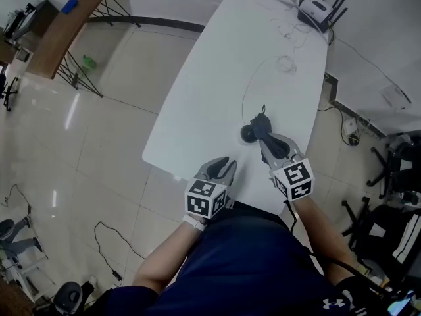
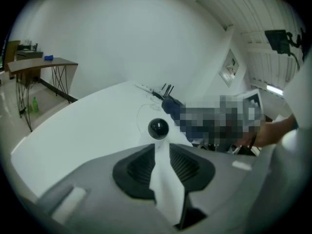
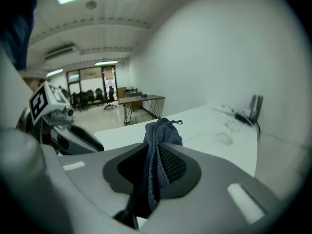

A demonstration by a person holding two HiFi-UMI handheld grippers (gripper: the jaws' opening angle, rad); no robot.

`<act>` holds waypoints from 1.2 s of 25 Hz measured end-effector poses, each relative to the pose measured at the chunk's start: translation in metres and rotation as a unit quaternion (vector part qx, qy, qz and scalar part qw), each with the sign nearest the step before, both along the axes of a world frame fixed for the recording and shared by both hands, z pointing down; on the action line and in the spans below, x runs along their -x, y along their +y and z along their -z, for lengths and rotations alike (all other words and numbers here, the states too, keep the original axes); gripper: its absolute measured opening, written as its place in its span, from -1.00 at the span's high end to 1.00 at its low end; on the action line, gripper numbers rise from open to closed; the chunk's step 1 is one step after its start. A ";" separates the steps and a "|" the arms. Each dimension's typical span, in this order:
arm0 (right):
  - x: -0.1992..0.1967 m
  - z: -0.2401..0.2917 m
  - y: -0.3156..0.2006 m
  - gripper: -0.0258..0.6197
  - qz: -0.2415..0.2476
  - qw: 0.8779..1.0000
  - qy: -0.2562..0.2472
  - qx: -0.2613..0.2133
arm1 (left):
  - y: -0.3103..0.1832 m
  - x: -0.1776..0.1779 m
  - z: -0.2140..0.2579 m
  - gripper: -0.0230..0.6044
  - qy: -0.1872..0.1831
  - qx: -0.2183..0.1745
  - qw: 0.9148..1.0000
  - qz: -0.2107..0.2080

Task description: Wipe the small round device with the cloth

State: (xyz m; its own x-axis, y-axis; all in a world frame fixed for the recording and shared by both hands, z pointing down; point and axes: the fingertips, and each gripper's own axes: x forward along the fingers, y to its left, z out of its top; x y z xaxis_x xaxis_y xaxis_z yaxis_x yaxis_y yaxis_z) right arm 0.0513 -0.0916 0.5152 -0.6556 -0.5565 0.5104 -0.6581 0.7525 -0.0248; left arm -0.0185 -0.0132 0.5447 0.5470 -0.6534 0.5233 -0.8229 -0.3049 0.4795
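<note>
One small round device, a shiny black ball, sits near the close end of the long white counter. It is round all over, so it has no long side, and I cannot tell which way its face looks. A thin wire seems to run from it toward 12 o'clock, up the counter.

Right by the ball, at about 2 o'clock from it in the head view, is the dark blue-grey woven cloth. The right gripper is clamped on it, and a bunch of cloth sticks out past the tips. I cannot tell if the cloth touches the ball. The right gripper view shows the cloth but no ball, so I think the cloth is up off it.

The left gripper is at about 7 o'clock from the ball, close but not touching, and it looks straight at it. Its jaws stand a little apart. Only white shows in the gap, which I take for the counter, so it holds nothing.

So the cloth is in hand, and the rubbing is not on just now. Next, I think, the cloth must come down on the ball and rub round it. A ball may roll, so the left gripper may need to hold it still.

Far off at 1 o'clock lies a white box with black sticks.
</note>
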 end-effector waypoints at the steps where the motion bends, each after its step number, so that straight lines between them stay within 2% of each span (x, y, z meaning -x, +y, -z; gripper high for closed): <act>1: 0.012 0.004 0.004 0.72 0.031 0.999 0.031 -0.030 | 0.000 0.002 0.000 0.63 -0.001 -0.002 1.000 0.004; 3: 0.034 0.008 0.013 0.72 0.086 0.988 0.095 -0.082 | -0.003 0.007 0.002 0.63 -0.004 -0.008 1.000 0.012; 5: 0.048 0.002 0.022 0.72 0.132 0.971 0.152 -0.125 | -0.009 0.011 0.007 0.63 -0.008 -0.017 1.000 0.015; 7: 0.056 -0.010 0.030 0.72 0.168 0.953 0.198 -0.155 | -0.015 0.013 0.011 0.63 -0.013 -0.025 0.999 0.015; 9: 0.060 -0.019 0.033 0.72 0.188 0.940 0.227 -0.174 | -0.022 0.014 0.014 0.63 -0.020 -0.030 0.999 0.012; 12: 0.060 -0.019 0.031 0.72 0.183 0.938 0.230 -0.184 | -0.030 0.012 0.016 0.63 -0.032 -0.035 0.999 0.001; 17: 0.050 -0.011 0.014 0.72 0.147 0.952 0.203 -0.174 | -0.043 0.003 0.010 0.63 -0.063 -0.039 0.997 -0.021; 19: 0.043 -0.011 0.007 0.72 0.127 0.963 0.182 -0.156 | -0.047 -0.002 0.006 0.63 -0.077 -0.042 0.996 -0.031; 21: 0.034 -0.012 -0.001 0.72 0.093 0.979 0.141 -0.116 | -0.052 -0.007 0.003 0.63 -0.091 -0.047 0.994 -0.041; 23: 0.023 -0.017 -0.010 0.72 0.041 0.996 0.068 -0.049 | -0.057 -0.013 0.002 0.63 -0.102 -0.049 0.992 -0.051; 24: 0.016 -0.023 -0.014 0.71 0.012 1.000 0.022 -0.008 | -0.058 -0.014 0.001 0.63 -0.107 -0.050 0.992 -0.054; 25: 0.010 -0.029 -0.018 0.71 -0.016 0.999 -0.026 0.033 | -0.060 -0.016 0.000 0.63 -0.111 -0.050 0.991 -0.057; 27: -0.001 -0.036 -0.024 0.71 -0.059 0.987 -0.112 0.103 | -0.063 -0.018 -0.002 0.62 -0.118 -0.050 0.990 -0.061; 30: -0.012 -0.048 -0.031 0.71 -0.097 0.964 -0.181 0.168 | -0.066 -0.018 -0.004 0.56 -0.130 -0.053 0.988 -0.066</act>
